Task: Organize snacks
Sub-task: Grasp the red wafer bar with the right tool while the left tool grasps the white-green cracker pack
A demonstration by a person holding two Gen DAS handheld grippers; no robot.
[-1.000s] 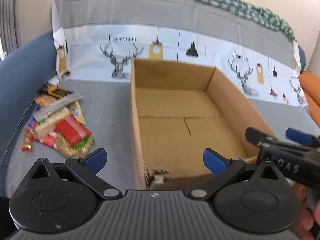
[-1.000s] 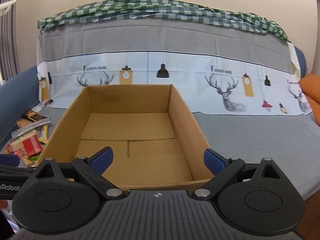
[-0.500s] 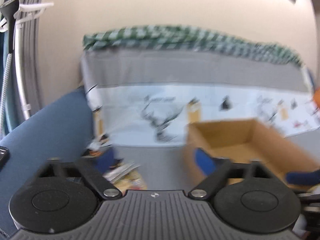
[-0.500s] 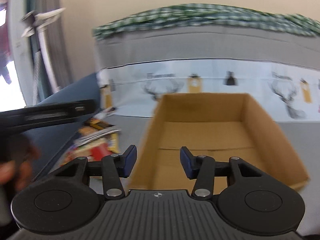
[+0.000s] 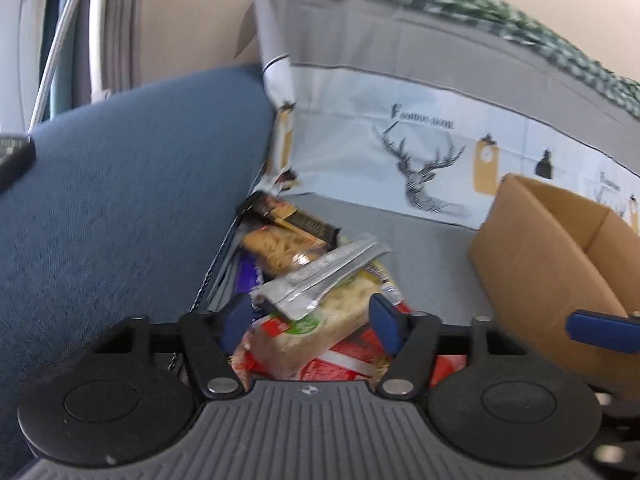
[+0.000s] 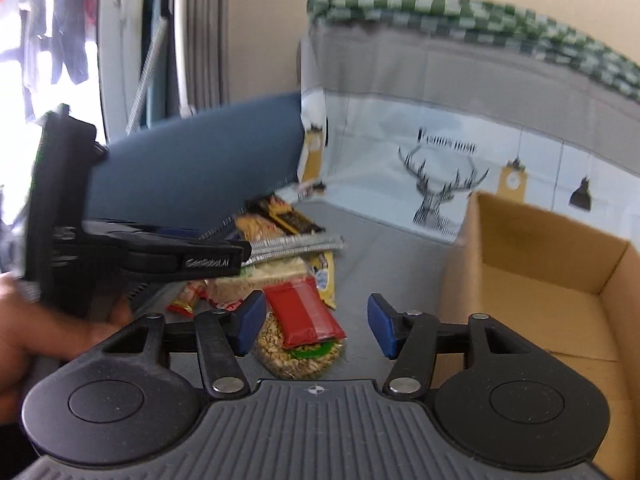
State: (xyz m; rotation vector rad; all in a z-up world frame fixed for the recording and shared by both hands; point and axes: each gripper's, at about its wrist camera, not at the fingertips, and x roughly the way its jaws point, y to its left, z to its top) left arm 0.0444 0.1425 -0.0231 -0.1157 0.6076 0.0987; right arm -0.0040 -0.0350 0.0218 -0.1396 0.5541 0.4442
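My left tongs (image 5: 308,322) hang over the heap of snacks (image 5: 316,280), and their jaws are spreading apart with nothing pinched; packets lie below and between the blue pads, though I cannot tell if a pad touches any. My right tongs (image 6: 316,324) are also spreading, empty, above the near end of the same heap, over a red packet (image 6: 304,314) lying on a bag of nuts (image 6: 298,354). The heap sits on the grey cover, pressed against the blue armrest (image 5: 128,184) on its far side from the cardboard box (image 6: 552,280). A silver wrapper (image 5: 320,276) lies across the top of the heap. The box stands open, apart from the heap, with bare grey cover between them. My hand (image 6: 36,336) grips the left handle, beside the heap.
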